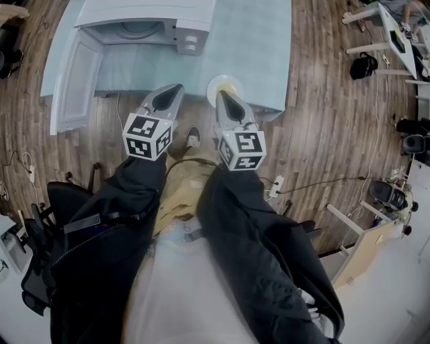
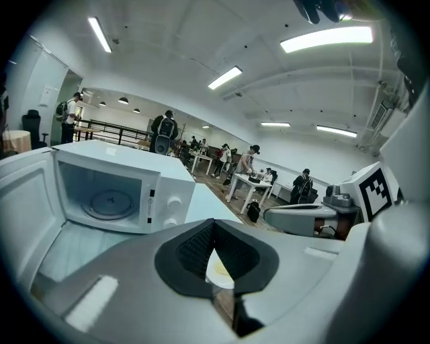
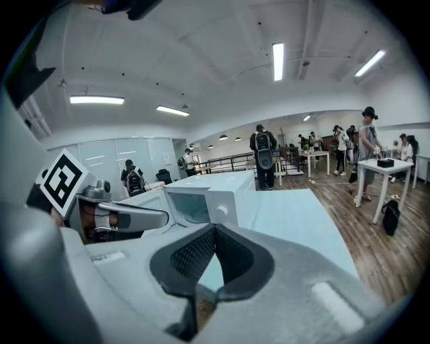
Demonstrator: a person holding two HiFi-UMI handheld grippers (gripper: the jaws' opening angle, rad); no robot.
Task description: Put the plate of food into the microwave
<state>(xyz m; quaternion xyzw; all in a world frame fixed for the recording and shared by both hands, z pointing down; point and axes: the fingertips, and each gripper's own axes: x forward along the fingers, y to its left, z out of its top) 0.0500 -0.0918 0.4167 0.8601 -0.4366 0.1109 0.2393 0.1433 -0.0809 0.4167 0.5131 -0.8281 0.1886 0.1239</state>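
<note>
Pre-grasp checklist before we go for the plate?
1. microwave with door open: ok.
2. turntable bare: ok.
3. plate in view at the near edge of the table: ok.
4. left gripper jaws apart for a grasp: not ok, shut, empty.
5. right gripper jaws apart: not ok, shut, empty.
6. food steady on the plate: cannot tell.

A pale blue table (image 1: 248, 47) stands on a wood-plank floor (image 1: 322, 101). A white microwave (image 1: 144, 20) sits on it, with its door (image 1: 74, 80) hanging open past the table's near edge. To the microwave's right, by that same edge, lies a plate (image 1: 222, 82) of yellowish food.
</note>
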